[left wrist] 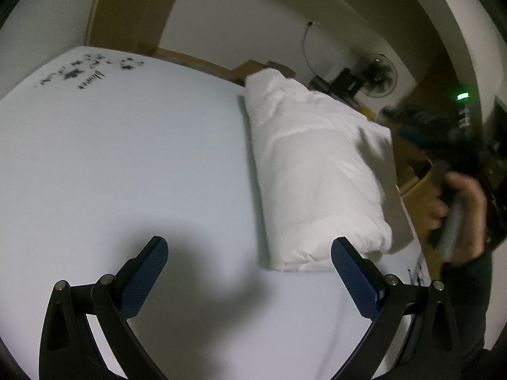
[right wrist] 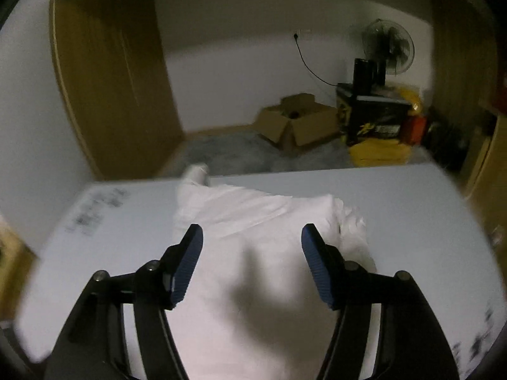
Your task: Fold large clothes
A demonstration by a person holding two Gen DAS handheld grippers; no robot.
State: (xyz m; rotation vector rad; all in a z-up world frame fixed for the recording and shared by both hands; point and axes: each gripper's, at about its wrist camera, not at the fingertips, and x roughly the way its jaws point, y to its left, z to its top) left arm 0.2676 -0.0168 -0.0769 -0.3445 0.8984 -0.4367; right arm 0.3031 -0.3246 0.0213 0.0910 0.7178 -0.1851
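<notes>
The folded white fabric garment point(left wrist: 317, 171) lay along the right part of the pale white table point(left wrist: 126, 158). The left gripper point(left wrist: 250, 272) hovered beside it, fingers spread wide and empty. The right gripper point(right wrist: 252, 262) hung over the garment, fingers likewise apart, holding nothing.

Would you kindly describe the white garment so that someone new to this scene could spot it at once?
Start at the large pale table that fills both views. The garment lies on it as a long, puffy white bundle, folded narrow, near the edge where a hand grips the right tool. It is the only soft, raised thing on the flat top; the dark printed marks lie at the far corner.
</notes>
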